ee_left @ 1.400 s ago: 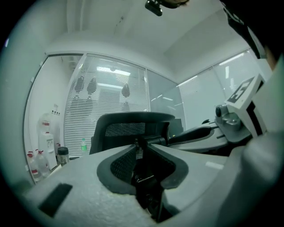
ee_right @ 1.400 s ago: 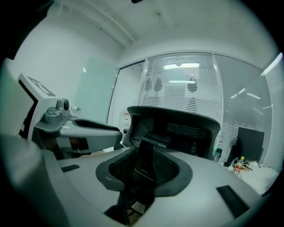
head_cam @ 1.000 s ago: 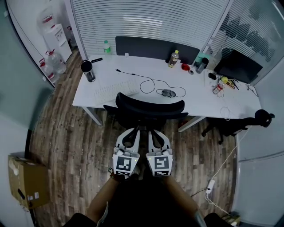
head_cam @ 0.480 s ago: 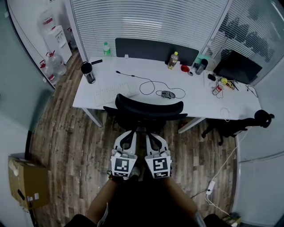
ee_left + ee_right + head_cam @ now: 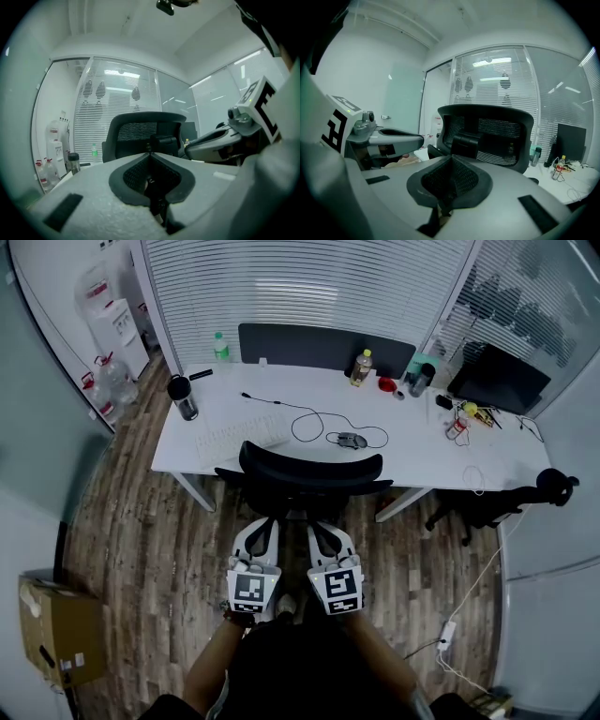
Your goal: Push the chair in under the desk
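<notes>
The black mesh-back chair (image 5: 309, 470) stands at the white desk (image 5: 187, 451), its seat partly under the front edge. My left gripper (image 5: 265, 522) and right gripper (image 5: 319, 525) are side by side just behind the backrest, both shut with nothing between their jaws. From the left gripper (image 5: 150, 153), the chair back (image 5: 140, 133) rises a short way ahead, and the right gripper's body (image 5: 220, 140) shows beside it. Past the right gripper (image 5: 451, 157), the chair back (image 5: 492, 133) also stands ahead. I cannot tell if either tip touches the chair.
On the desk lie a keyboard (image 5: 242, 432), a mouse (image 5: 352, 439) with its cable, a black tumbler (image 5: 180, 395) and bottles (image 5: 361, 365). A second black chair (image 5: 487, 502) stands at the right, a cardboard box (image 5: 52, 634) on the wooden floor at the left, water jugs (image 5: 103, 381) by the wall.
The left gripper has shifted slightly to the left, so the gap between the two grippers is a little wider. The chair keeps about the same place at the desk.
</notes>
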A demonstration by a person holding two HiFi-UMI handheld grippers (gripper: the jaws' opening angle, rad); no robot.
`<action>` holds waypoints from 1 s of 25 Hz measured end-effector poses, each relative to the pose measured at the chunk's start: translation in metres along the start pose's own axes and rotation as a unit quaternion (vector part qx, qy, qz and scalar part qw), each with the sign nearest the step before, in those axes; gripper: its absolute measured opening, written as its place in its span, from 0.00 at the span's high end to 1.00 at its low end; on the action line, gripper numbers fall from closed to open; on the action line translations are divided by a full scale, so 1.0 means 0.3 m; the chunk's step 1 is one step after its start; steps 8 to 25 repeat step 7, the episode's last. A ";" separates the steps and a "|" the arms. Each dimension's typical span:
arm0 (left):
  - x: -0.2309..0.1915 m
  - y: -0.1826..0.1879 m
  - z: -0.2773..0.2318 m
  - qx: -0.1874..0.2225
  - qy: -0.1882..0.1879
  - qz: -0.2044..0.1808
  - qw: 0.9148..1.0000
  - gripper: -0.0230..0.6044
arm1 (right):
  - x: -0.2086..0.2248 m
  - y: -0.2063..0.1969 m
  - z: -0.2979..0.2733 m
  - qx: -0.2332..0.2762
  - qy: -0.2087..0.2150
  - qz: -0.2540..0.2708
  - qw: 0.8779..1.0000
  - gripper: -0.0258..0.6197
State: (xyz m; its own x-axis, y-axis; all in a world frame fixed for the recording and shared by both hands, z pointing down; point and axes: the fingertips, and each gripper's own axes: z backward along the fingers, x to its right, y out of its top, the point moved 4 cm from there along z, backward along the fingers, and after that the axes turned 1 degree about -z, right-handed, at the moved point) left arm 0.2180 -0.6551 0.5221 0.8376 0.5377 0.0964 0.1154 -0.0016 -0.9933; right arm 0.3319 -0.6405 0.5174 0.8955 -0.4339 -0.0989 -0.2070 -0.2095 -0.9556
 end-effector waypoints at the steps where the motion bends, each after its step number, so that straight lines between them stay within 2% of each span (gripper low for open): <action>1: -0.005 0.001 0.001 -0.001 0.001 -0.002 1.000 0.96 | 0.001 0.001 0.001 0.000 0.001 0.001 1.000 0.96; 7: -0.031 -0.003 0.000 -0.001 -0.003 -0.033 0.999 0.95 | 0.049 -0.015 0.009 -0.008 -0.003 0.010 1.000 0.96; 25: -0.031 -0.003 0.000 -0.001 -0.003 -0.033 0.999 0.95 | 0.049 -0.015 0.009 -0.008 -0.003 0.010 1.000 0.96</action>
